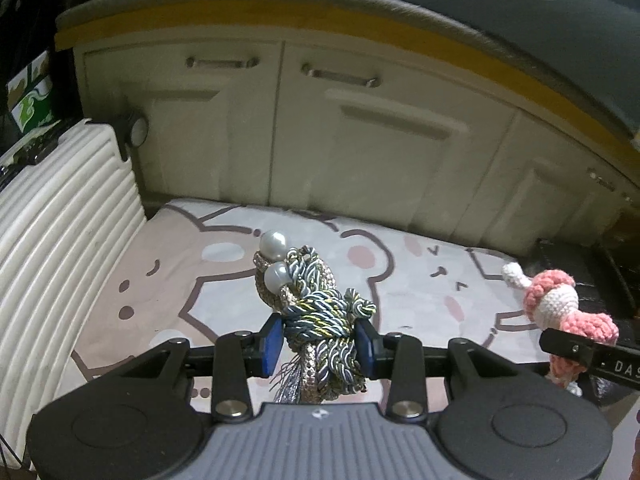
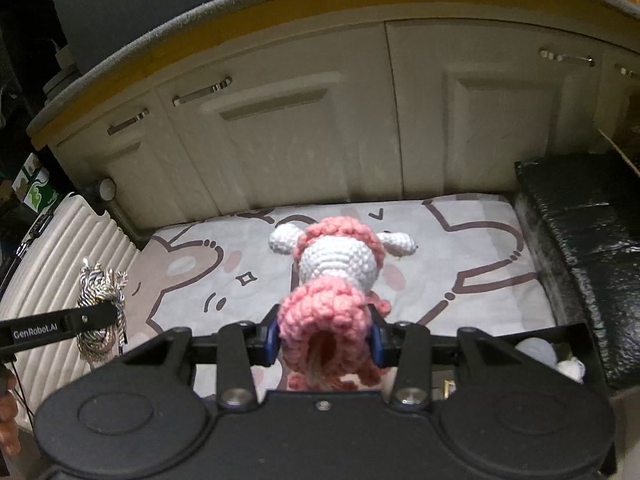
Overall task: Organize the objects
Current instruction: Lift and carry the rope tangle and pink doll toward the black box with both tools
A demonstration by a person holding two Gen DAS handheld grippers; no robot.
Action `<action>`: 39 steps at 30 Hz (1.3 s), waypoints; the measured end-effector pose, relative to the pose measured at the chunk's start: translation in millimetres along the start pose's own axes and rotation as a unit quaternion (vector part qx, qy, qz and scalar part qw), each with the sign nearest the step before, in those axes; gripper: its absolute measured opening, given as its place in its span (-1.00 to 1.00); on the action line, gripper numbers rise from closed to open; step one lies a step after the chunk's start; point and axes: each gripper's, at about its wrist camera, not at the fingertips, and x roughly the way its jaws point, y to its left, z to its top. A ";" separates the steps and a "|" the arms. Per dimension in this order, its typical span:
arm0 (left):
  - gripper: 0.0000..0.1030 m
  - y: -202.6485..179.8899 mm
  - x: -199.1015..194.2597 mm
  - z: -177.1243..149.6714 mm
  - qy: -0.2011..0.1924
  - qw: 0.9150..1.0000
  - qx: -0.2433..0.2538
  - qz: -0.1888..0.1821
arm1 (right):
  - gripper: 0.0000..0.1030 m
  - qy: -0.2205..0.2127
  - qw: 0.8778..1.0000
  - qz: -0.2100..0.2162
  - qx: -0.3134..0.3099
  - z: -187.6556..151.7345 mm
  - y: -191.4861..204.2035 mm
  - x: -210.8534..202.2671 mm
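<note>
My left gripper is shut on a knotted grey-and-gold cord bundle with two pearl beads, held above the bear-print cloth. My right gripper is shut on a pink-and-white crochet toy with white ears, also held above the cloth. The crochet toy also shows at the right of the left wrist view, and the cord bundle at the left of the right wrist view.
Cream cabinet doors with metal handles stand behind the cloth. A white ribbed suitcase lies on the left. A black box sits on the right, with white balls in a bin near it.
</note>
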 end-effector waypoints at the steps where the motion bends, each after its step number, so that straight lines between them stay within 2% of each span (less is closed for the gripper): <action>1: -0.23 -3.9 -3.3 -0.7 -0.002 1.000 0.002 -0.005 | -0.17 -0.002 1.000 0.001 0.000 -0.5 -1.3 -3.5; 15: -0.23 -60.6 -25.6 -12.2 -0.024 0.996 0.041 -0.072 | -0.17 -0.025 1.000 -0.001 0.004 -8.5 -28.0 -51.6; 24: -0.23 -108.0 -24.7 -18.4 -0.020 0.989 0.064 -0.130 | -0.17 -0.039 0.999 -0.013 0.027 -10.8 -63.5 -77.1; 35: -0.23 -171.1 -3.0 -32.0 0.011 0.975 0.095 -0.200 | -0.16 0.004 0.998 -0.055 0.038 -29.8 -119.8 -78.9; 39: -0.23 -191.9 6.9 -38.8 0.021 0.971 0.112 -0.211 | -0.16 0.025 0.997 -0.067 0.042 -36.4 -138.2 -73.9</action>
